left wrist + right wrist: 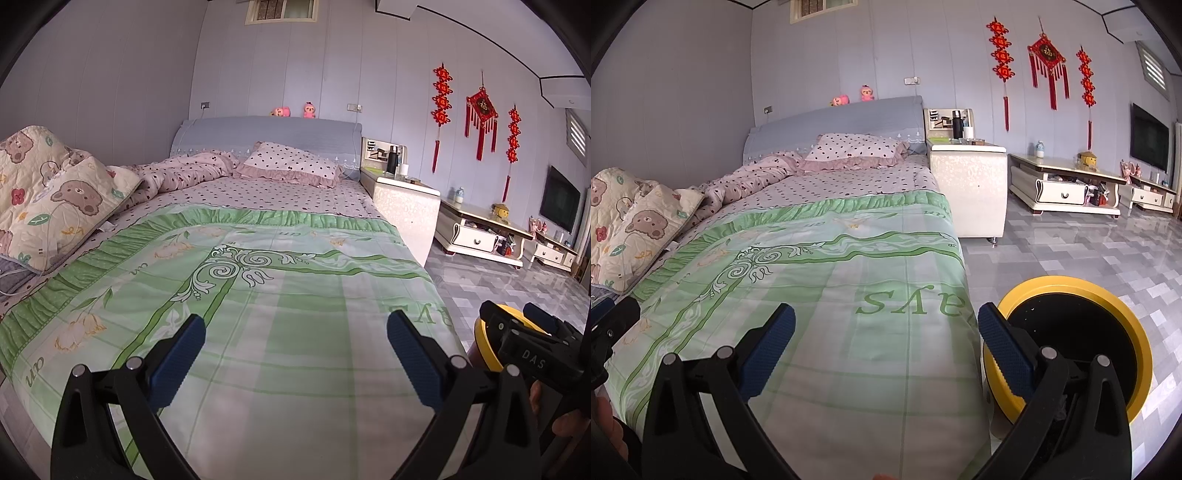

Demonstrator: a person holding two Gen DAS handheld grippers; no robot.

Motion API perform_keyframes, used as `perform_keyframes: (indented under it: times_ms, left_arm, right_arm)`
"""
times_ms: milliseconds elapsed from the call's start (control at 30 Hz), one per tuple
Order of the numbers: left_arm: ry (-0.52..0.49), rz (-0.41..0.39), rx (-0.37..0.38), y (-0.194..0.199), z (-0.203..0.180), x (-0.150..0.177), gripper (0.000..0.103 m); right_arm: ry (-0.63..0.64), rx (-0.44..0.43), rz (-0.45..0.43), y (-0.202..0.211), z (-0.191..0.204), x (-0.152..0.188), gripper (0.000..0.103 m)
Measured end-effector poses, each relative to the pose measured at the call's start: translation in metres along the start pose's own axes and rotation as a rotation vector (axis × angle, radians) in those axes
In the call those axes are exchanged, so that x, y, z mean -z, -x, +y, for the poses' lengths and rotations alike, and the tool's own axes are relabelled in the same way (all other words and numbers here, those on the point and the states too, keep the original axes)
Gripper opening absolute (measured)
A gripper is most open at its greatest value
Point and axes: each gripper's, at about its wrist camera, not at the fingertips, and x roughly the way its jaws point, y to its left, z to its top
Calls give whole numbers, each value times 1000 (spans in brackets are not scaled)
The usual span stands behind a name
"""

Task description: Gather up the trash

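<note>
bin (1123, 314) on floor (1089, 251), right of bed (849, 295)

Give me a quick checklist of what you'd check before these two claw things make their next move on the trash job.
1. Left gripper open and empty: ok.
2. Right gripper open and empty: ok.
3. Yellow-rimmed bin within sight, beside the bed: ok.
4. Bin mouth unobstructed: ok.
5. Trash spotted on the green quilt: not ok, none visible.
6. Trash elsewhere, such as on the nightstand: cannot tell.
</note>
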Motion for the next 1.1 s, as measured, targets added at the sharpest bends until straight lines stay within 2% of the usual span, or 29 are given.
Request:
perform_keyframes:
  times_ms: [1100]
  left_arm:
    - [16,28,-3,-9,5,6,95]
  right_arm:
    - [-14,10,30,-6,-1,6,95]
